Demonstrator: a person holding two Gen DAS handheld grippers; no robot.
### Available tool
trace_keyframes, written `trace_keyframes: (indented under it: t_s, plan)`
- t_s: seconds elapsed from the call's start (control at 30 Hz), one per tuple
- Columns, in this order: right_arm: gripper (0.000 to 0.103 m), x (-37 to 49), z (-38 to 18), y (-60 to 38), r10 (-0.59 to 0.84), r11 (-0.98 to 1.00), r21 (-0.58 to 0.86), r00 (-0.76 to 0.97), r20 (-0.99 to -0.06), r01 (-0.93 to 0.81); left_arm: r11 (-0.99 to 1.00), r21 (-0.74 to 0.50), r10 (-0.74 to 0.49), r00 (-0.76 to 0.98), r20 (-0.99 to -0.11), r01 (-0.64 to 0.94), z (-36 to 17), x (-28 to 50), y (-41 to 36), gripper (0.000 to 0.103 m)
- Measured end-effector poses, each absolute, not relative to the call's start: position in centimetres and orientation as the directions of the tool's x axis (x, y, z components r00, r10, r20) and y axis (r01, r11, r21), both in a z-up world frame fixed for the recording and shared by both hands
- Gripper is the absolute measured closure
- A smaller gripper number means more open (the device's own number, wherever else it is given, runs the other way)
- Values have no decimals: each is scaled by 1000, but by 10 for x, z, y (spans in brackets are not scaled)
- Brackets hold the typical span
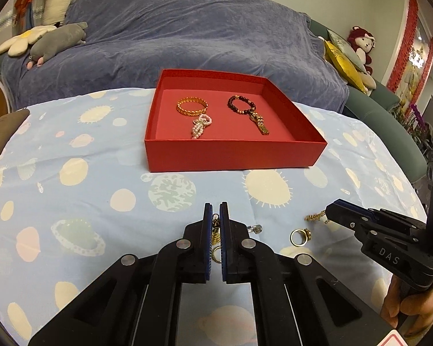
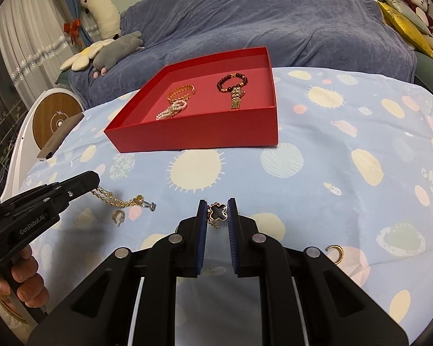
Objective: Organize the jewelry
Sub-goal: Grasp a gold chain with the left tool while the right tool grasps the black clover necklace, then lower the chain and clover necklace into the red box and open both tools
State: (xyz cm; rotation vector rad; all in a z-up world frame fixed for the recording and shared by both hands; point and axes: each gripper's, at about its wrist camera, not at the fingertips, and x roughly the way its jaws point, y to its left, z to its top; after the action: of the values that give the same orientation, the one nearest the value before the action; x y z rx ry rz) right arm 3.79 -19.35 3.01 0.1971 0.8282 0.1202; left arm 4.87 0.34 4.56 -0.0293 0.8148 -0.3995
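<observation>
- We see a table [image 1: 57, 150] covered by a pale blue cloth [image 2: 346, 132] printed with cream suns, planets and dots.
- A red box [image 1: 233, 155] sits open on the cloth toward the far edge.
- Nearer to us, a gold ring [image 1: 298, 237] lies flat on the cloth, with a small silver piece [image 1: 255, 228] just beside it.
- In the right wrist view a crescent-shaped gold earring [image 2: 336, 252] lies alone on the cloth, well apart from the other loose pieces.
- Another small curved gold earring [image 2: 118, 217] lies near the silver piece.
- At the table's left edge a dark flat thing [image 2: 62, 135] rests partly on the cloth; we cannot tell what it is.
</observation>
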Motion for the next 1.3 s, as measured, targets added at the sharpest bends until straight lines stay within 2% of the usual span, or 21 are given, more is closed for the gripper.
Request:
trace_keyframes:
  t_s: [0.33,0.7,1.0,1.3]
  plan:
    - [90,49,72,-194,223,966,249,718,-659,-72,928,-159,-356,680,-641,336,96,58,14,100]
    - [90,116,120,-196,239,963,247,760,-605,-106,931,-150,-355,724,-592,334,139,119,2,100]
    - [90,183,111,-188,249,962,246,733,-633,-114,945,-148,-320,729,-605,292,129,185,-13,100]
    - [90,230,74,-179,230,967,242,696,-681,-83,963,-119,-256,694,-673,241,94,233,-19,100]
